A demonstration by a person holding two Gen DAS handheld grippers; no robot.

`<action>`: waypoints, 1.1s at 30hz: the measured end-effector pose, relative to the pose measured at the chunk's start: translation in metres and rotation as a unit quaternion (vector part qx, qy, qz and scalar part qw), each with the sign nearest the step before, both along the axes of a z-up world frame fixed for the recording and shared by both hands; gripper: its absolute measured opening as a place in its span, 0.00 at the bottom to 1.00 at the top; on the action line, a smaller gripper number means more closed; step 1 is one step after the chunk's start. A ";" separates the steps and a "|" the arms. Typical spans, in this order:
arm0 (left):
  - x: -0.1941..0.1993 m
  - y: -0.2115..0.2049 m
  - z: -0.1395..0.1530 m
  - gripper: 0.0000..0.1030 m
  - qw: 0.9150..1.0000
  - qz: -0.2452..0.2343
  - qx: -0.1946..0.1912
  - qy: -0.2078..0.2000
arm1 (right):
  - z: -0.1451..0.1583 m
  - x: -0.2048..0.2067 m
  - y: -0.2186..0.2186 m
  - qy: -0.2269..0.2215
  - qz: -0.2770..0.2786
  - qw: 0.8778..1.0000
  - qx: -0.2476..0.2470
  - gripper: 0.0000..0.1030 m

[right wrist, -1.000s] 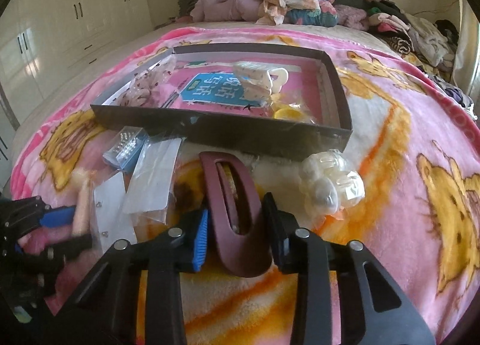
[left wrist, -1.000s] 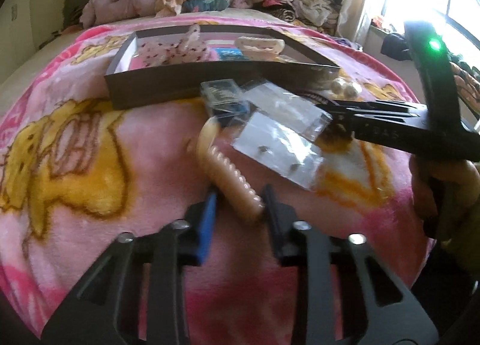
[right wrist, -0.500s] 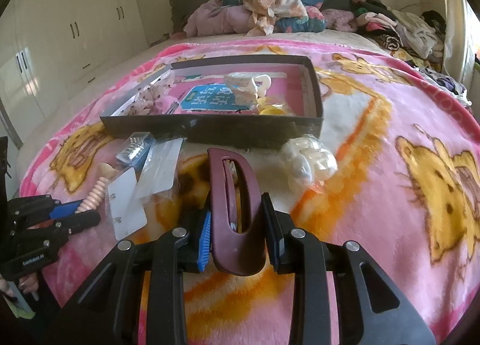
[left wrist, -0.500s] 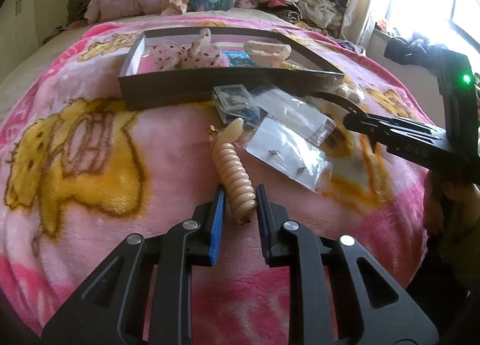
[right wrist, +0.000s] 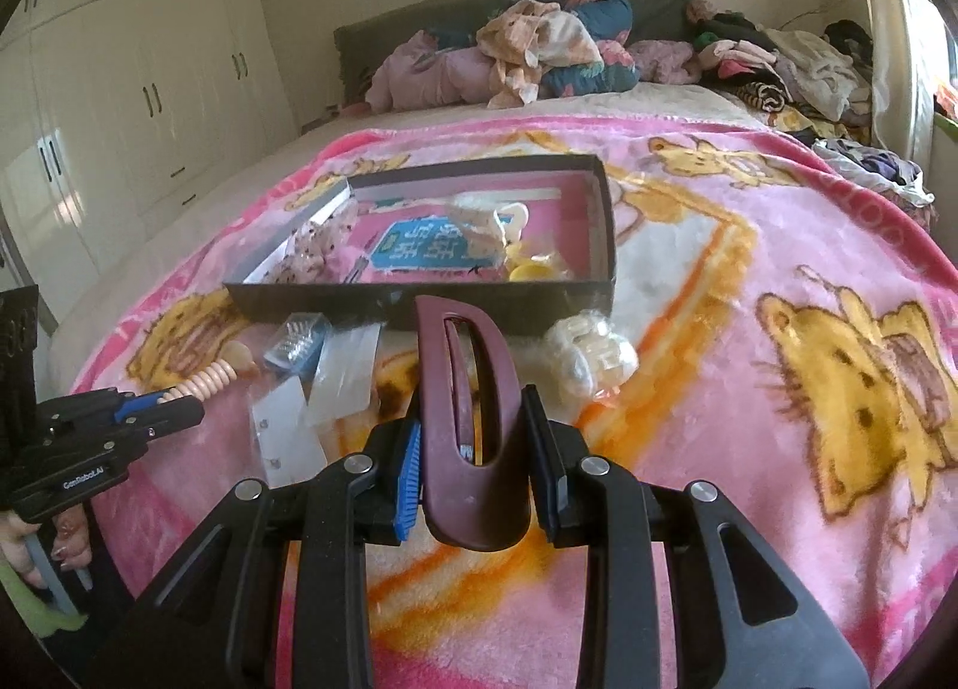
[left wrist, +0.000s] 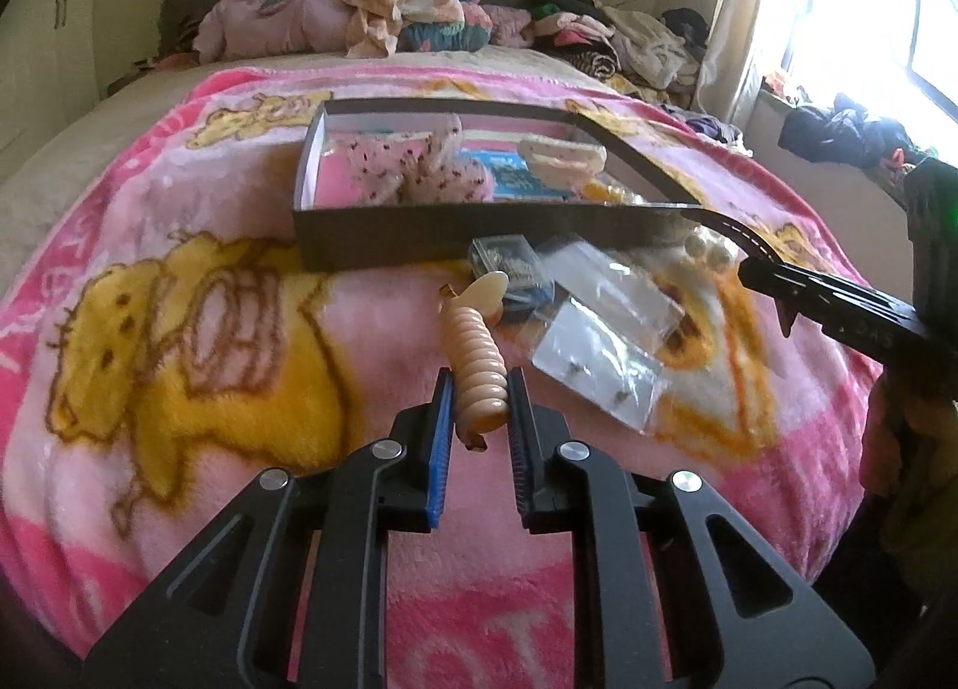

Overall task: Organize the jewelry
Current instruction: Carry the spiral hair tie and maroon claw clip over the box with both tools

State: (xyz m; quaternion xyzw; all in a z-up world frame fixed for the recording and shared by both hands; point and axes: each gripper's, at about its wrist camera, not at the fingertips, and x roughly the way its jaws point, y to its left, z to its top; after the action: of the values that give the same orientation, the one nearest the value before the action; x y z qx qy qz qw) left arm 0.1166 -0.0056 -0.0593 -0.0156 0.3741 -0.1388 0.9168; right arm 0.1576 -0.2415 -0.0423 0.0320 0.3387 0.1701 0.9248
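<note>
My left gripper (left wrist: 477, 389) is shut on a beige ribbed hair clip (left wrist: 477, 357), held above the pink blanket; it also shows in the right wrist view (right wrist: 206, 382). My right gripper (right wrist: 473, 437) is shut on a maroon oval hair clip (right wrist: 467, 419), lifted over the blanket. A dark shallow box (right wrist: 419, 294) lies ahead, holding a pink dotted scrunchie (left wrist: 407, 171), a blue card (right wrist: 419, 252), a cream claw clip (right wrist: 485, 219) and yellow pieces. In the left wrist view the right gripper (left wrist: 772, 270) reaches in from the right.
In front of the box lie clear plastic packets (left wrist: 599, 342), a small clear case of pins (right wrist: 297, 348) and a pearly white clip (right wrist: 590, 357). Piled clothes (right wrist: 539, 54) sit at the bed's head. Wardrobes (right wrist: 120, 90) stand left, a window (left wrist: 868, 0) right.
Both grippers have lifted and drawn back from the box, each keeping its clip. The left jaws have closed tighter on the beige clip.
</note>
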 end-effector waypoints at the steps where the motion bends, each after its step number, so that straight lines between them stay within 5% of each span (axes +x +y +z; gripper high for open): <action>1: 0.001 0.001 0.002 0.10 1.000 0.001 0.000 -0.002 | 0.002 0.000 -0.001 -0.001 -0.001 1.000 0.002 0.28; 33: 0.061 -0.023 0.038 0.10 0.998 -0.018 -0.023 -0.053 | 0.037 0.032 -0.012 -0.032 -0.024 0.999 0.004 0.28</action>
State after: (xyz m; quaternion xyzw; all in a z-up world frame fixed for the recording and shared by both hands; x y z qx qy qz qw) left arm 0.1781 -0.0288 -0.0211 -0.0226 0.3221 -0.1641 0.9321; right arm 0.1893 -0.2538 -0.0052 0.0389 0.3076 0.1499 0.9388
